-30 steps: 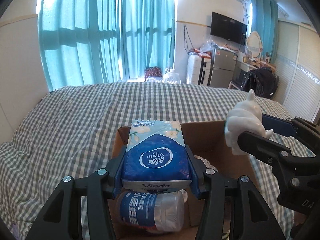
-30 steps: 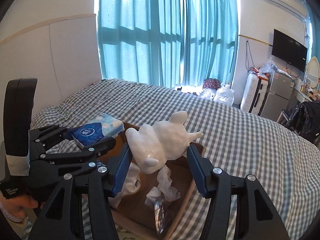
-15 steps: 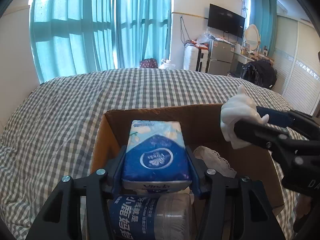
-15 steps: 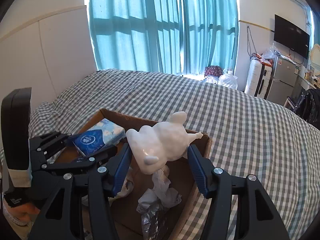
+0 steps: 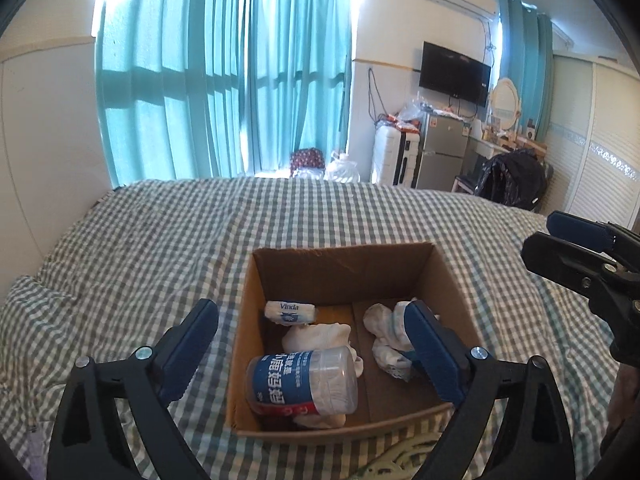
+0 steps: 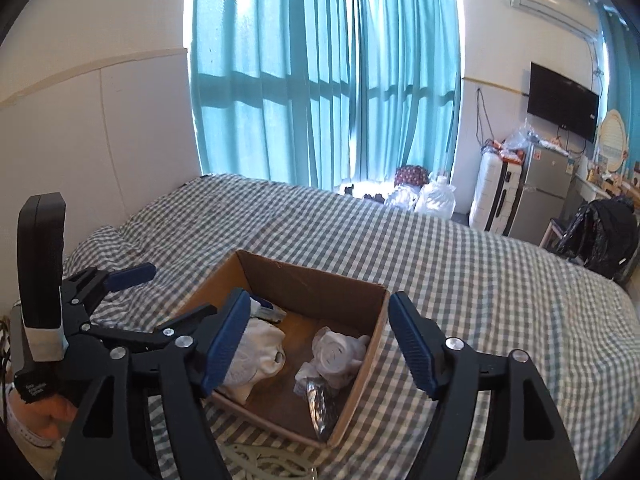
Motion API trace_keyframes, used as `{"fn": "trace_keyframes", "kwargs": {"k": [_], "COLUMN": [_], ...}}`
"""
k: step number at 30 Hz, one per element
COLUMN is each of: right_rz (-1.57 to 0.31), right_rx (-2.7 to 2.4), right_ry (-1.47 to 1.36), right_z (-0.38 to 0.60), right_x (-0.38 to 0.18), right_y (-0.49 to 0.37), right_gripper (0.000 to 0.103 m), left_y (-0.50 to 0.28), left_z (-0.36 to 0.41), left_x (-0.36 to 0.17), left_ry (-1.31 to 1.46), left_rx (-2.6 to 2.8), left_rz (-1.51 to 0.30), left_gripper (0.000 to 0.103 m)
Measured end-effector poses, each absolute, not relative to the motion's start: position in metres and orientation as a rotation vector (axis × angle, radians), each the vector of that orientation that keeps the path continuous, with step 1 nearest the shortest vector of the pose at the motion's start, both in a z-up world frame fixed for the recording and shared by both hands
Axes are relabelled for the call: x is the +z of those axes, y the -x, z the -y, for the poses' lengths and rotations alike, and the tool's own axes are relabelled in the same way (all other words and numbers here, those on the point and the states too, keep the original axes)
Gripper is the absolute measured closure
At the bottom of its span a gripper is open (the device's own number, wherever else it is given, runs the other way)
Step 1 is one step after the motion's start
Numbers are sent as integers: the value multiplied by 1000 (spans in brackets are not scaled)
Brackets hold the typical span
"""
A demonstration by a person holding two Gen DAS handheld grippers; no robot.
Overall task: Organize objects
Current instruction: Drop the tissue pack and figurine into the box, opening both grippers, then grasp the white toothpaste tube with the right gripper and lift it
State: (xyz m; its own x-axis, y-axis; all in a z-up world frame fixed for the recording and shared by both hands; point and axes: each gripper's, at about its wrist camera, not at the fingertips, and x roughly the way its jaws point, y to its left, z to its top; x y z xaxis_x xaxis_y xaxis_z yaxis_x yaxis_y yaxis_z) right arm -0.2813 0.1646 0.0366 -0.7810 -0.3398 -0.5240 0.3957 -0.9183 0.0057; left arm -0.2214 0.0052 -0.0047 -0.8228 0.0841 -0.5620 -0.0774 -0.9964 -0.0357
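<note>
An open cardboard box (image 5: 344, 260) (image 6: 304, 280) sits on the checked bed. Inside lie the blue Vinda tissue pack (image 5: 291, 312), a clear bottle with a blue label (image 5: 304, 378), white cloths (image 5: 316, 338) and the white animal figure (image 6: 338, 356), which rests at the box's right side. My left gripper (image 5: 312, 346) is open and empty above the box's near edge. My right gripper (image 6: 320, 340) is open and empty above the box. It also shows at the right of the left wrist view (image 5: 580, 252).
The grey-and-white checked bedcover (image 5: 160, 248) spreads around the box. A white patterned object (image 6: 260, 462) lies at the near edge. Teal curtains (image 5: 224, 68), a suitcase (image 5: 394, 160), a small fridge (image 5: 440, 152) and a TV (image 5: 454, 74) stand beyond the bed.
Both grippers opened and pulled back upward. The tissue pack dropped from my left gripper and the white figure from my right gripper; both now lie inside the box.
</note>
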Motion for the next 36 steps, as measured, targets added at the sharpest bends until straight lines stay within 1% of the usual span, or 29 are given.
{"fn": "trace_keyframes", "kwargs": {"k": [5, 9, 12, 16, 20, 28, 32, 36], "right_rz": [-222, -265, -254, -239, -256, -125, -49, 43], "right_rx": [-2657, -2663, -2665, -2695, -2750, -2676, -2618, -2562], "right_ry": [-734, -732, -766, -843, -918, -1241, -1377, -1461], "right_z": [-165, -166, -167, -167, -164, -157, -151, -141], "right_x": [57, 59, 50, 21, -18, -103, -134, -154], "right_y": [239, 204, 184, 165, 152, 158, 162, 171], "right_gripper": [29, 29, 28, 28, 28, 28, 28, 28], "left_y": [181, 149, 129, 107, 98, 99, 100, 102], "left_z": [-1, 2, 5, 7, 15, 27, 31, 35], "left_x": [15, 19, 13, -9, -44, -109, -130, -135], "left_ry": [847, 847, 865, 905, 980, 1114, 1157, 1160], "left_rx": [2944, 2965, 2991, 3001, 2968, 2955, 2956, 2961], "left_rz": [-3, -28, -41, -44, 10, 98, 73, 29], "left_gripper": [0, 0, 0, 0, 0, 0, 0, 0]}}
